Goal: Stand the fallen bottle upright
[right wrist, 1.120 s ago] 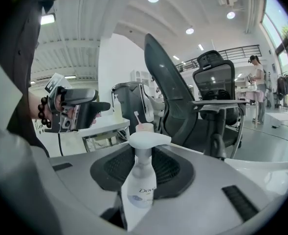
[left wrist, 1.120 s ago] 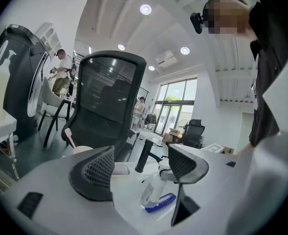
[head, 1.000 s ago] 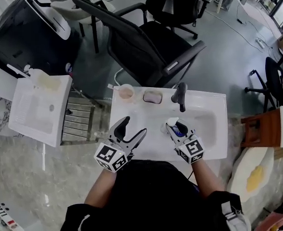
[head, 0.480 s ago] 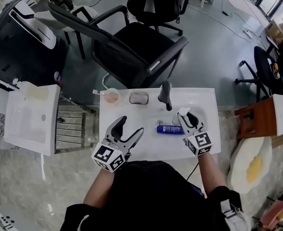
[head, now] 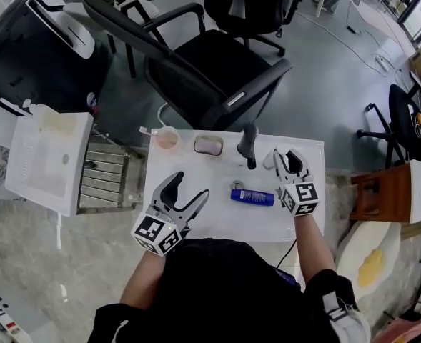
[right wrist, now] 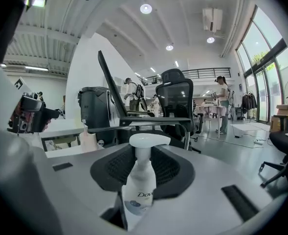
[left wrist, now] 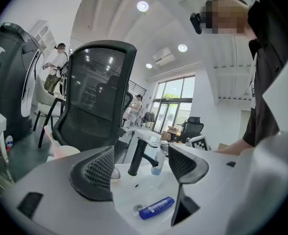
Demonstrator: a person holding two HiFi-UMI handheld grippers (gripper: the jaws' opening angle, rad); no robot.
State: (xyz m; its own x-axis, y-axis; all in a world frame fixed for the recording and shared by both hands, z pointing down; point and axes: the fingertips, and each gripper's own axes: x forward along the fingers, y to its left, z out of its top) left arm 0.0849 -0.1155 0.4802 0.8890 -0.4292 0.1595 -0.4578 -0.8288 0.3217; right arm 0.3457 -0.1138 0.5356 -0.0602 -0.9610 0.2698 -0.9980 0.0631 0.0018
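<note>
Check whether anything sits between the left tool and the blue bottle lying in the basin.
Nothing visible does. The left tool is open, and only bare sink lies before the blue bottle; the faucet stands beyond it.

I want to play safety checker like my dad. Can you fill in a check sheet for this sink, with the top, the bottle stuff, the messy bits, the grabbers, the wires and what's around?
Surface: white sink top with a sunken basin.
Job's things: white pump bottle, held between the right jaws, pump end up.
Clutter: blue tube lying flat in the basin by the drain; black tap; pink cup; soap dish.
Grippers: left gripper open, nothing between its jaws; right gripper shut on the pump bottle.
Cables: white cable on the floor behind the sink.
Surroundings: black office chair behind the sink; second white basin at the left.
</note>
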